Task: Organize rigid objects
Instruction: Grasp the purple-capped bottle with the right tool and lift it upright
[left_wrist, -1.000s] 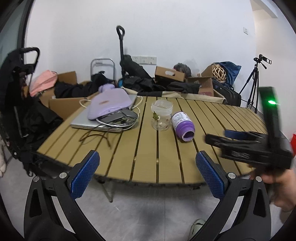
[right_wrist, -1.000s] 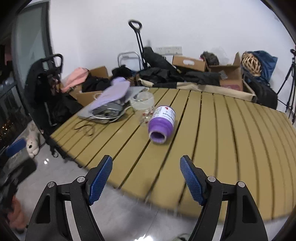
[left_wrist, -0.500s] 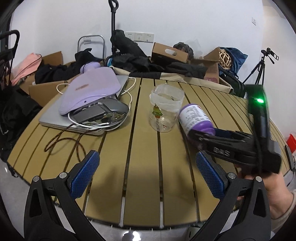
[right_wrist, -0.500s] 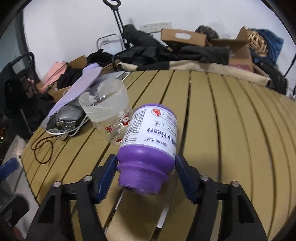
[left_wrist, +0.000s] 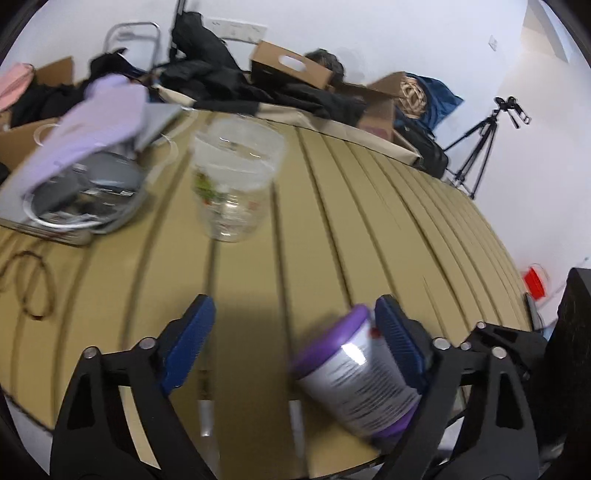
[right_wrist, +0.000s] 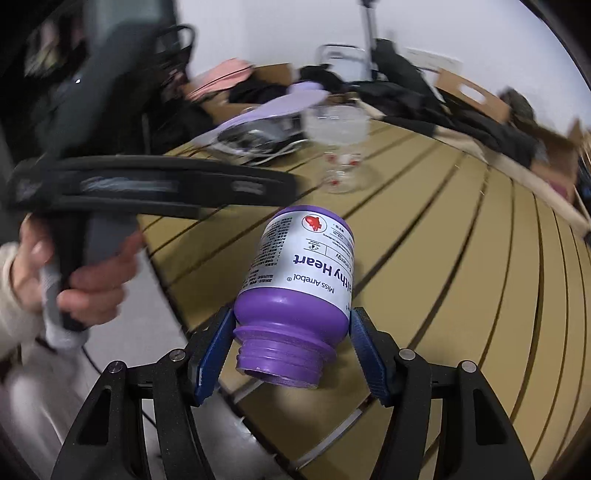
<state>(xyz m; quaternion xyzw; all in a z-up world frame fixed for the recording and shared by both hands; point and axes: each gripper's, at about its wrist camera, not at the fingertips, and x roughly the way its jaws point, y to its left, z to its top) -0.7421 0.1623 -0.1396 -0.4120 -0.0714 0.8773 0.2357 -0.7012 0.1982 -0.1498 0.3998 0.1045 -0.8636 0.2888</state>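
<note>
While laptop pile (left_wrist: 74, 192) flanks, glass jar (left_wrist: 236, 184) ahead

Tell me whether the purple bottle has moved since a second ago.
Yes. The purple bottle has come away from the glass jar toward the table's near edge, between the right gripper's jaws.

Even, fairly bright indoor light is filling both views, with the white wall (left_wrist: 369, 33) reading almost blown out. Fisheye distortion is bending the slatted surface (left_wrist: 332, 229) into a dome and darkening the corners. Motion blur is smearing the left wrist view: the clear jar (left_wrist: 236, 184) and the purple bottle (left_wrist: 354, 373) are looking soft, with a glare patch on its label. A soft shadow is lying between the left tongs (left_wrist: 291, 347). In the right wrist view the bottle's label is staying sharp while the background is streaking.
</note>
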